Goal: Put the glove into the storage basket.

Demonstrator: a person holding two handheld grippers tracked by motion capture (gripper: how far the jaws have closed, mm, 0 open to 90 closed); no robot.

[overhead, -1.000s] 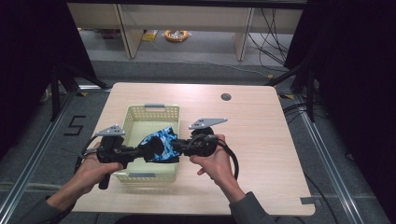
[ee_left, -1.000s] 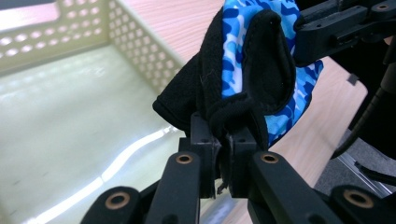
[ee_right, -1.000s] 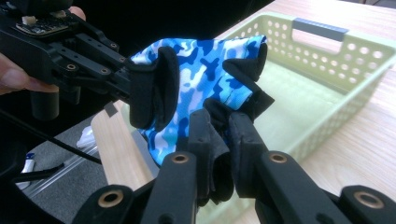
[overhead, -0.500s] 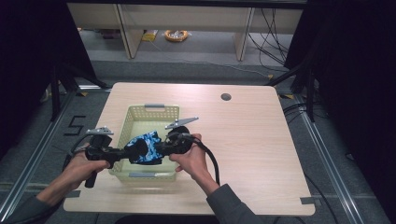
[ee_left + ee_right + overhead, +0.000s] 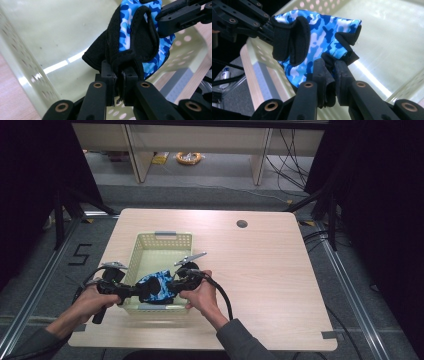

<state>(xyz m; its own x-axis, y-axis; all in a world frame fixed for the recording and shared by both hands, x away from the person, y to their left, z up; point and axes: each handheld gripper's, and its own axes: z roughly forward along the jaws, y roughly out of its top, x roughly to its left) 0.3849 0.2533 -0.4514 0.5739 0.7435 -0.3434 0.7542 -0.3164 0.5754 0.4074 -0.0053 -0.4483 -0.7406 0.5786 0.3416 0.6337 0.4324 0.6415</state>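
From the high view, the glove (image 5: 155, 289) hangs between the left gripper (image 5: 134, 292) and right gripper (image 5: 170, 287), over the near end of the basket (image 5: 165, 238). Both hands have shifted left and nearer the table's front edge than a second ago, when the glove sat over the basket's right half.

In the left gripper view, the jaws are clamped on the glove's black cuff (image 5: 125, 58), basket floor behind.

In the right gripper view, the jaws pinch a black edge of the glove (image 5: 319, 37), above the basket's near wall.
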